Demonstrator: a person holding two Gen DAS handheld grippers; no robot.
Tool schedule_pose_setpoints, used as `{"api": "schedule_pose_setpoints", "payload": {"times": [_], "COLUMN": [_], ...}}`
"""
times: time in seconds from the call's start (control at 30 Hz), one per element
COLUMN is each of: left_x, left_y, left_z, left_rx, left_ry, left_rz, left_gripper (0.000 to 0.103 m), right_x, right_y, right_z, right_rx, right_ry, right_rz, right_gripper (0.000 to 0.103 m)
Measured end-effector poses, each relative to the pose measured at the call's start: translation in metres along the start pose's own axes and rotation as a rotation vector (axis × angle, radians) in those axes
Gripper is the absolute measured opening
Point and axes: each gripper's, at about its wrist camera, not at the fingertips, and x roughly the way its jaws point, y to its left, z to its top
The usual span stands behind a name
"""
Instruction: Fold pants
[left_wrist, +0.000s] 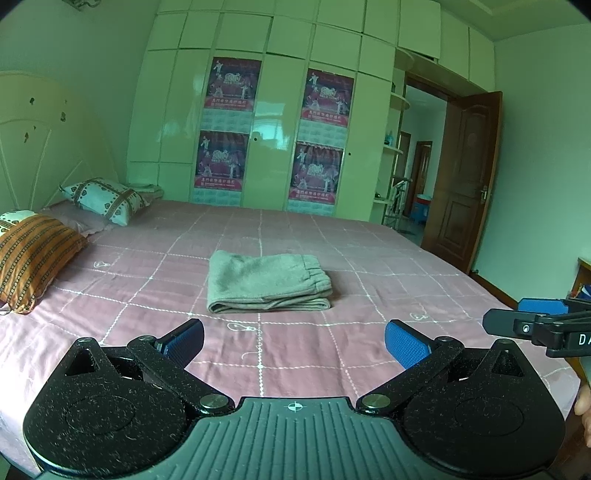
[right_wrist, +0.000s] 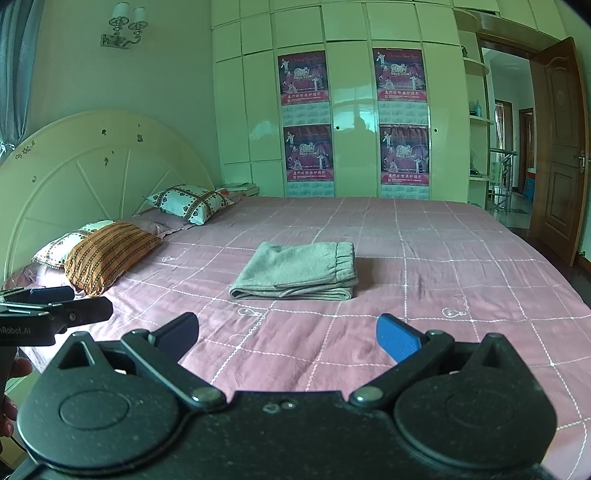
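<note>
1 folded pants (left_wrist: 267, 282) on bed (left_wrist: 369, 258), 2 pillows (left_wrist: 35, 251), both grippers (left_wrist: 294, 341) wide apart.

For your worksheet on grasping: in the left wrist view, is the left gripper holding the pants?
No, the left gripper is open and empty, and the folded pants lie apart on the bed.

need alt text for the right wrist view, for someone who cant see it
Grey pants lie folded in a neat stack on a pink checked bedspread, waistband to the right. The right hand-held gripper hangs open in front of them, holding nothing. Pillows lie by the headboard on the left.
</note>
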Motion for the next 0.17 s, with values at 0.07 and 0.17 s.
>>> {"api": "schedule_pose_setpoints", "payload": {"times": [0.07,0.17], "left_x": [-0.0003,-0.001], "left_y": [-0.0007,-0.0017], "left_z": [-0.0001,-0.0009], "left_rx": [0.0,0.002], "left_ry": [0.001,0.002], "left_rz": [-0.006,-0.002], "left_gripper": [0.103,0.103], "right_x": [-0.0002,-0.0003], "right_y": [-0.0009,-0.0004], "right_z": [0.0002,0.0002], "right_rx": [0.0,-0.002], "right_ry": [0.001,0.001], "right_rz": [0.001,0.001], "right_gripper": [0.097,0.097]}}
